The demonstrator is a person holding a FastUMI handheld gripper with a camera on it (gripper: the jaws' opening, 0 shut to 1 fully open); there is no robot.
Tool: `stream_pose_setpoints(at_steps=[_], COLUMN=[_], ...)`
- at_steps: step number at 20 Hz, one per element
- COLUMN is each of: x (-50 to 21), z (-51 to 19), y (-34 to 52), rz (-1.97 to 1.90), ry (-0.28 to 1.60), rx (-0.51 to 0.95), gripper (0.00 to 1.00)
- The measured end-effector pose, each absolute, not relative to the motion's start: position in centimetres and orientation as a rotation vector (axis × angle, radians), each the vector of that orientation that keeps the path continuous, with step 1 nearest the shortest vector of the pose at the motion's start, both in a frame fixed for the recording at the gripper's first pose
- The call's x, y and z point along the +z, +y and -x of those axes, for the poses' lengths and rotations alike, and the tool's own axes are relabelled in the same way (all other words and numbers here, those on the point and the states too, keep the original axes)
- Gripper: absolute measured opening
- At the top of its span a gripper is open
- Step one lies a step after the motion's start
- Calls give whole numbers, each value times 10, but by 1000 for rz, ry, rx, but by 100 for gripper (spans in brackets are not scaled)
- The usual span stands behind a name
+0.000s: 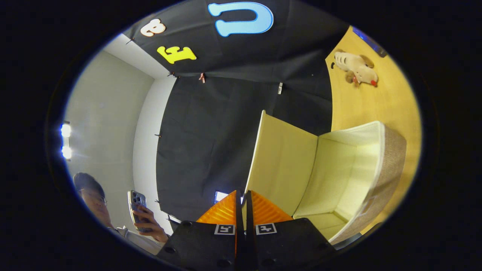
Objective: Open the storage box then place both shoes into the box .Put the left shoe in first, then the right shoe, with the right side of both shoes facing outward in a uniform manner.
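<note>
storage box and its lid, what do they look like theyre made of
Storage box: outside looks like coarse woven beige fabric, inside a smooth pale cloth lining. Lid: stiff flat panel, matte cream, likely fabric-covered board. The hand-held gripper fingers pinch the lid's edge.

Storage box [391,165] at right in coarse woven cloth outside, smooth matt lining and lid [282,165] inside, wooden surface [388,105] with smooth satin finish, plush toy dog [356,67] upper right, ribbed tongs [243,199] pressed together on the lid's edge, matt black cloth wall [211,143] behind

The gripper [242,195] is seen closed on the raised lid [280,165] edge of the opened storage box [376,177].
</note>
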State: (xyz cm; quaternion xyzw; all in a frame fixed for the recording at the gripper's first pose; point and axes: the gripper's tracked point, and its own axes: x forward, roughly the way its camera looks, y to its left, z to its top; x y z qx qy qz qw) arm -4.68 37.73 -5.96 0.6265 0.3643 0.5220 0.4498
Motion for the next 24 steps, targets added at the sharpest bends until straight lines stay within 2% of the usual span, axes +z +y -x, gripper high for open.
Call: stream_pose_setpoints(at_steps=[19,21,22,24], x=[-18,-19,-20,-26], z=[56,63,66,72], y=[512,524,530,535], rz=[-1396,-1371,-1354,-1309], ry=[996,1021,1034,1039], rx=[1211,1224,1232,1229], gripper=[5,14,27,59])
